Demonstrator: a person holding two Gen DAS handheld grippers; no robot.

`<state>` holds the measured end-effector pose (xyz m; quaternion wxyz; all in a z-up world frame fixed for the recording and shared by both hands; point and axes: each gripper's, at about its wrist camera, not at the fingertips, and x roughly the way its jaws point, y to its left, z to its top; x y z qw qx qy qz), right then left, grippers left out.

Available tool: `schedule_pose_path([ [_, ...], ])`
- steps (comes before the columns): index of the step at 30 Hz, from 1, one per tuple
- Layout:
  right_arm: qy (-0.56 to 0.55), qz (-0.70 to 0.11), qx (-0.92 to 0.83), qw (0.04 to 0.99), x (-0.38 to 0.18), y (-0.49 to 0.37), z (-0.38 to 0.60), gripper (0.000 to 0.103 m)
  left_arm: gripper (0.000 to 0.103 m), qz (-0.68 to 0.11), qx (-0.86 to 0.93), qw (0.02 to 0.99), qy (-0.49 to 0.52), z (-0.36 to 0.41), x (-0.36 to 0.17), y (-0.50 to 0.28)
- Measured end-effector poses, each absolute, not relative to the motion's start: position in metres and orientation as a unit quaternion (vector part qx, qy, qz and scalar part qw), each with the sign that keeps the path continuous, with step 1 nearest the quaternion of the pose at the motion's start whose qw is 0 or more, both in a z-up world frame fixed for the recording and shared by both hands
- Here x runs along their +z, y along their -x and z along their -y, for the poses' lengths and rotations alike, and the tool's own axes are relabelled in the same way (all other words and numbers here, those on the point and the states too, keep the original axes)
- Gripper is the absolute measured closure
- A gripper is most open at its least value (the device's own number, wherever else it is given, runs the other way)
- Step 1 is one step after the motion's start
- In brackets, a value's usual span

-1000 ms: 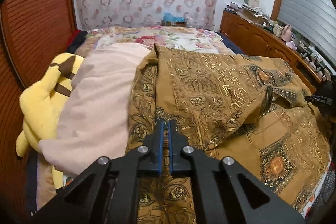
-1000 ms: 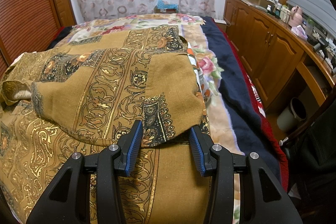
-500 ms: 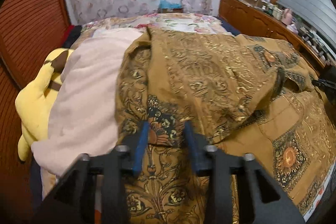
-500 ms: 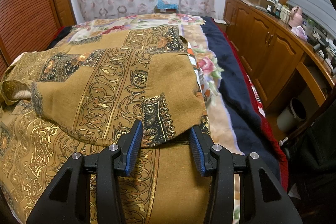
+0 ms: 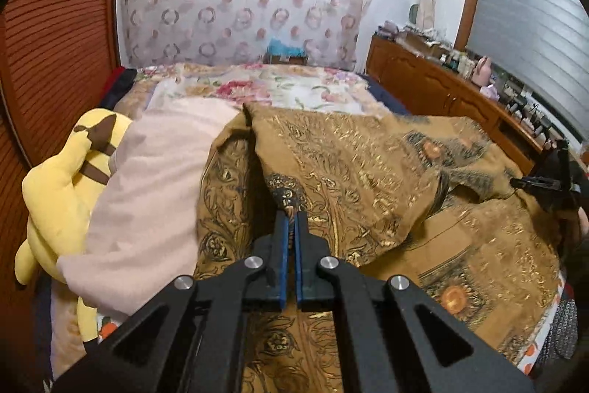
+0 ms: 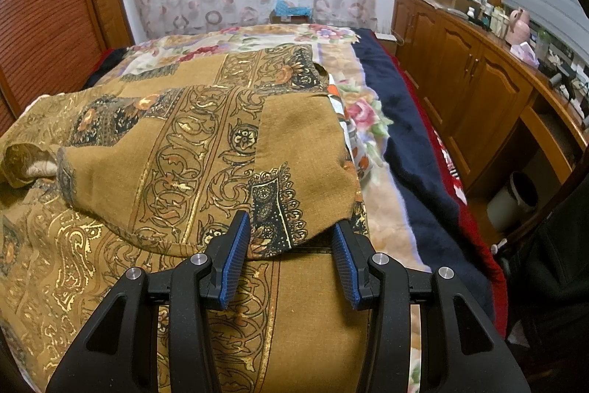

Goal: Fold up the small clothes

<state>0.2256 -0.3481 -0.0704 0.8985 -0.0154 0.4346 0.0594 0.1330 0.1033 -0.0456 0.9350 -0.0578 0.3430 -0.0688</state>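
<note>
Left hand-held gripper [image 5: 291, 220] pinches the brown garment's [image 5: 349, 164] corner to carry the fold; right hand-held gripper [image 6: 291, 238] spread astride its hem [image 6: 279, 245] — not gripping.

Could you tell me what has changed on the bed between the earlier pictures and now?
The left gripper opened, then shut on an edge of the brown patterned garment and lifted it slightly. The right gripper stayed open astride the garment's folded corner; the yellow plush toy did not move.
</note>
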Motion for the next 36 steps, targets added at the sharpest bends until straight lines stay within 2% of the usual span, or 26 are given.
schedule_pose_path([
  [6,-0.023,-0.438,0.062,0.896,-0.068,-0.234,0.362,0.059,0.103,-0.330,-0.073,0.939,0.059,-0.104,-0.039,-0.129],
  [9,-0.036,-0.439,0.065,0.896,-0.065,-0.240,0.367,0.084,0.103,-0.326,-0.073,0.940,0.069,-0.106,-0.040,-0.124],
  [10,-0.040,-0.438,0.072,0.895,-0.064,-0.240,0.367,0.095,0.103,-0.323,-0.075,0.941,0.070,-0.106,-0.038,-0.120],
  [13,-0.033,-0.413,0.084,0.906,-0.051,-0.232,0.363,0.101,0.103,-0.309,-0.076,0.945,0.073,-0.107,-0.029,-0.108],
  [18,-0.033,-0.364,0.095,0.926,-0.016,-0.205,0.365,0.103,0.103,-0.280,-0.083,0.952,0.091,-0.115,-0.011,-0.085],
  [24,-0.026,-0.343,0.117,0.932,0.016,-0.165,0.370,0.103,0.103,-0.268,-0.091,0.954,0.100,-0.119,0.000,-0.053],
  [31,-0.029,-0.318,0.126,0.939,0.047,-0.114,0.379,0.103,0.103,-0.270,-0.087,0.952,0.113,-0.131,0.003,-0.020],
  [36,-0.026,-0.334,0.122,0.934,0.047,-0.084,0.389,0.103,0.103,-0.300,-0.062,0.946,0.105,-0.133,-0.018,0.006],
])
